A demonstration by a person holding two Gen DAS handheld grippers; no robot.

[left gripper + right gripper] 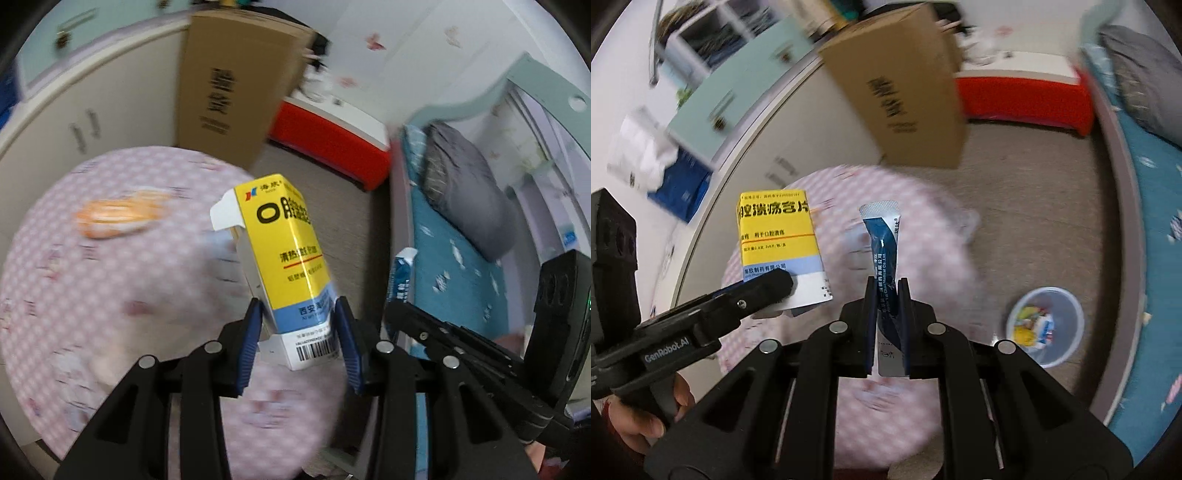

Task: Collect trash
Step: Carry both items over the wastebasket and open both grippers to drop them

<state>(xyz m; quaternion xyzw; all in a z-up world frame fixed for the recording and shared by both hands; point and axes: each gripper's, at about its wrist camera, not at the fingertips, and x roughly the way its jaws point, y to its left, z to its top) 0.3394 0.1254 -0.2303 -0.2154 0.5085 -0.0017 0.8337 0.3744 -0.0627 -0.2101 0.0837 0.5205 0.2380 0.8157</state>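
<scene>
Above the surface [92, 295]: left tool [299, 325] clamped low on light, crushable carton [284, 251]; right tool [886, 295] pinching limp, slippery sachet [882, 243] mid-length.

My left gripper [298, 325] is matt black plastic with ribbed blue pads [250, 332] and dull silver metal pins, and it pinches a yellow carton [284, 258] of smooth, slightly glossy printed card. My right gripper [887, 325] is the same make and clamps a blue sachet [884, 254] of shiny, creased foil with a crimped silvery top edge. The tablecloth [110, 295] looks like soft matt fabric. The bin [1067, 332] is translucent, smooth plastic. The big box [905, 92] is plain matt brown cardboard.
</scene>
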